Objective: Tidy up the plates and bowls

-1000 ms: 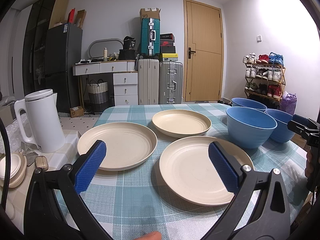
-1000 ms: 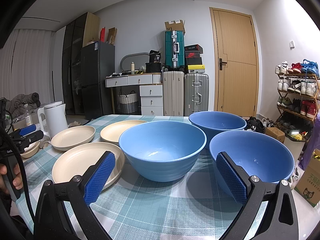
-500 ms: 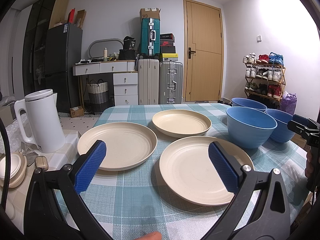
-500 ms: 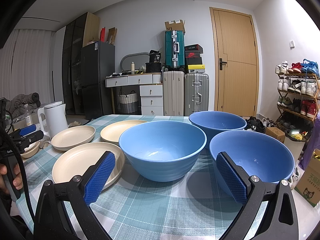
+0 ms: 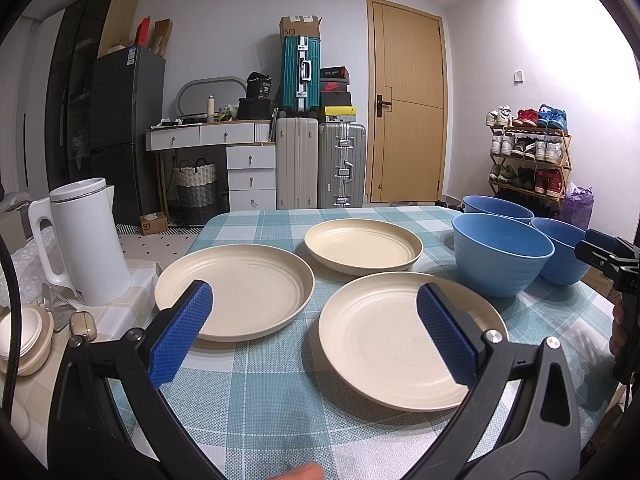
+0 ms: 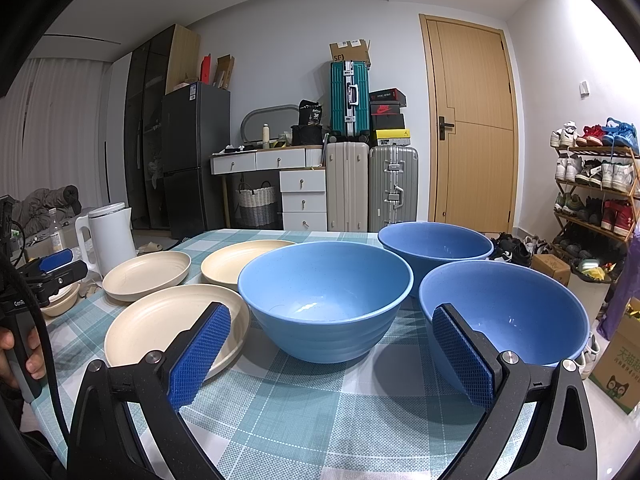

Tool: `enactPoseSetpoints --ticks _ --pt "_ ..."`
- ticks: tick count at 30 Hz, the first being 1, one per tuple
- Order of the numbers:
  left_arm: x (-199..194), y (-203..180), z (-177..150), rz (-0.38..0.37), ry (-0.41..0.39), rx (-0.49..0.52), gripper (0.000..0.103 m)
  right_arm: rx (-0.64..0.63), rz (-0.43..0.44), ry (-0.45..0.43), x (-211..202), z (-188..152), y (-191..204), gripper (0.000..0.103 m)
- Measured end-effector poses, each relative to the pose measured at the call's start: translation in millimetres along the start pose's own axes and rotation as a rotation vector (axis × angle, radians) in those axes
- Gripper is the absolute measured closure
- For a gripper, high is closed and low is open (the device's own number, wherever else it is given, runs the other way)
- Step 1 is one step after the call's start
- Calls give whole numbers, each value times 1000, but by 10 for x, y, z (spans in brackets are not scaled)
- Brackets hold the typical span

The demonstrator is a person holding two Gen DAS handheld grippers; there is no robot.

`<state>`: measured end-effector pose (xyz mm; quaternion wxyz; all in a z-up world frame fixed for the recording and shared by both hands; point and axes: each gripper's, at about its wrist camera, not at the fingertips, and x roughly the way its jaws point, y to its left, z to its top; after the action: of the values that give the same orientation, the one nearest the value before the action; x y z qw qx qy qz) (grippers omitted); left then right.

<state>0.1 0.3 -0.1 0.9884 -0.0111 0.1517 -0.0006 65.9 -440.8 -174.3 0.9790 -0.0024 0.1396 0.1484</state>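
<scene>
**Three plates, three bowls, both grippers sitting wide open**

Readable text first: the cardboard box stacked over the teal suitcase is showing "SF", and a red shoebox is wearing a Nike swoosh.

The left gripper is hovering over the checked tablecloth, jaws spread wide, holding nothing. Cream plates are lying flat, rims up: one at 11 o'clock, one at 1 o'clock, one at 12.

The right gripper is also gaping, empty. Blue bowls are sitting upright: nearest at 12 o'clock, another at 2, the third behind. White kettle is standing off the table's left edge.
</scene>
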Motion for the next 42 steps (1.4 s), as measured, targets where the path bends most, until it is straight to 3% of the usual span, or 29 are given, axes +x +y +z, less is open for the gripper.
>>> enactPoseSetpoints --ticks 25,42 --pt "24 47 16 39 17 10 1 60 16 26 91 8 -70 0" --pt "-67 83 272 48 82 -7 1 6 50 28 -24 381 133 0"
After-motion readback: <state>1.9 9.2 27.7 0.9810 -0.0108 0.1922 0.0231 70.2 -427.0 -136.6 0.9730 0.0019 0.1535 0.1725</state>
